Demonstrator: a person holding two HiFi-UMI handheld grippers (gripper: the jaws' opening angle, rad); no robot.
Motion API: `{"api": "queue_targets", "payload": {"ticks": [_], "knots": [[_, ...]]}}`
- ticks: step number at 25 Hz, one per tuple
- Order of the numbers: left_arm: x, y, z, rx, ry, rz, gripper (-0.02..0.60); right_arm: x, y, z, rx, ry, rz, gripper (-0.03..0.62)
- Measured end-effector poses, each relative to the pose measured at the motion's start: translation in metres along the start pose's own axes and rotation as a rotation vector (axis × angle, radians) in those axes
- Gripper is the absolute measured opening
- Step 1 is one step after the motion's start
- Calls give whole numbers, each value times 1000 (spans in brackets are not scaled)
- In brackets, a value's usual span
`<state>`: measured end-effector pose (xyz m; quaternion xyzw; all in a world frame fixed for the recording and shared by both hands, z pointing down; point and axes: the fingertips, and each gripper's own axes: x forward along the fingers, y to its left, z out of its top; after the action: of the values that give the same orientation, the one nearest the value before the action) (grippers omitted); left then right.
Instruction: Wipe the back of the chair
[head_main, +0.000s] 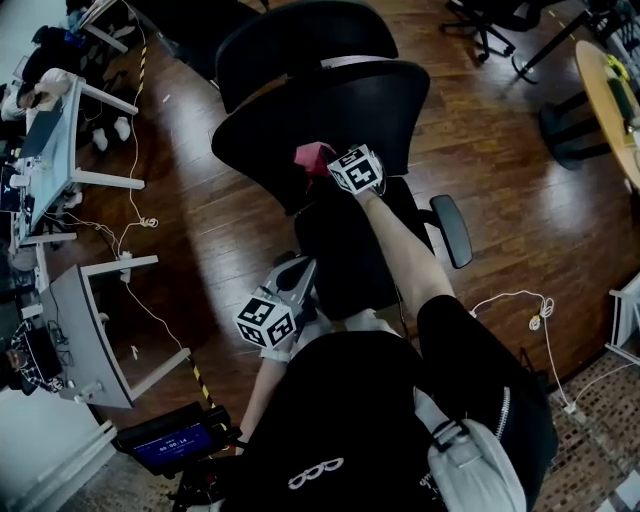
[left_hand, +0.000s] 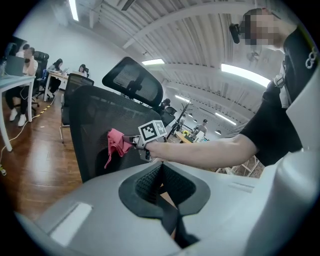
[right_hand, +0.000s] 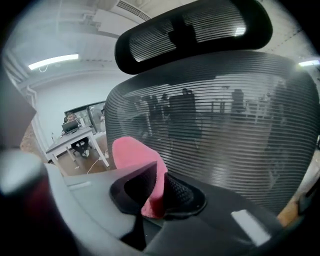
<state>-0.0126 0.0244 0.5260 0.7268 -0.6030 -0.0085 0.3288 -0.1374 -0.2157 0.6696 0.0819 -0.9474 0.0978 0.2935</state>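
In the right gripper view the lower end of the pink fleecy cloth (right_hand: 142, 160) is buried between the pads of the right gripper (right_hand: 159, 192), and the lens rim cuts off the right side of the black mesh-backed office chair (right_hand: 215, 120). In the head view that gripper's jaws sit unseen under its marker cube (head_main: 357, 170), the person's forearm (head_main: 400, 250) covers much of the chair's seat, and the pale round wooden table (head_main: 595, 90) is cut by the right edge. The people at the far desks (left_hand: 56, 66) in the left gripper view are too small to make out.

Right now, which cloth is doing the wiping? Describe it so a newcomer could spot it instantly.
Find the black mesh office chair in the middle of the wooden floor. At its backrest, the right gripper pinches a small pink cloth, the only bright colour on the dark chair.
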Motion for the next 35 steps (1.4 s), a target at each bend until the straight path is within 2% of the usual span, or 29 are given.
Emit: {"api": "queue_targets", "payload": {"ticks": [3,8,14,24,28,31,35], "knots": [[17,-12,-1,11,14,-2,-9,-19,-36,-11,26,-6,-26,35],[32,-17,22,36,20,-23,-9,-40,-93,-7,58,2,-95,35],[28,-21,15,30,33,-34,-9,-66,-135,-27,116,19,-186,35],[24,-21,7,31,42,-59,-9,-138,-224,-57,244,16,-422,35],[21,-17,3,40,44,-64,-9,-162,-246,-74,286,20,-521,35],[15,-17,-3,30,42,-54,-9,-161,-243,-89,290,37,-528,35],[15,-18,-7,24,45,-51,-9,-138,-223,-95,242,55,-453,35]]}}
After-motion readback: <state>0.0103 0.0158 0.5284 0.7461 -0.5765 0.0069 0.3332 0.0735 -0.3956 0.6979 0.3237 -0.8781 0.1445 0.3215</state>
